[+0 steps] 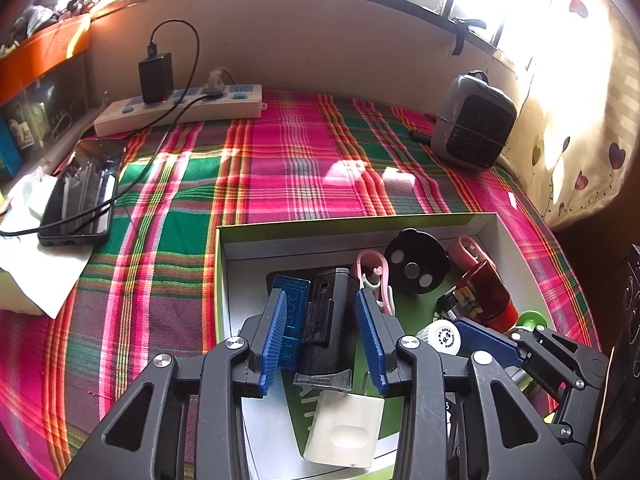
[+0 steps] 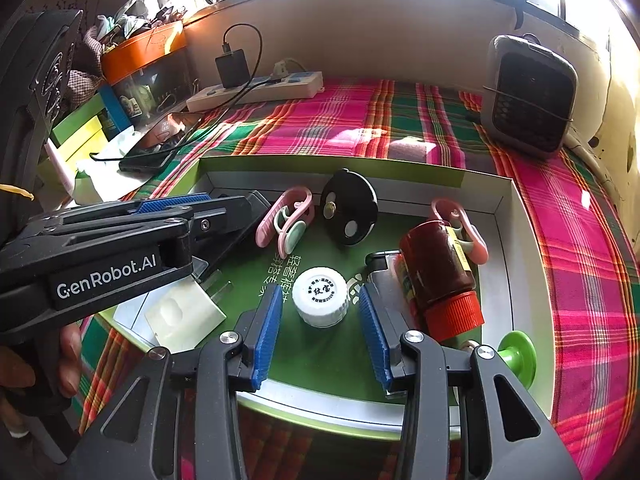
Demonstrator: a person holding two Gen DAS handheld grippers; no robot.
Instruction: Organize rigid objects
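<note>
A white box with a green floor stands on the plaid cloth. My left gripper is open inside it. A black device and a blue ridged card lie between its pads, with a gap at the right pad. A white plug adapter lies just below them. My right gripper is open around a white bottle cap, with a gap on each side. Also in the box are a red-capped brown bottle, a black round disc and two pink clips.
A green knob sits at the box's near right corner. On the cloth behind are a power strip with a black charger, a phone and a small grey heater. An orange bin and boxes crowd the left.
</note>
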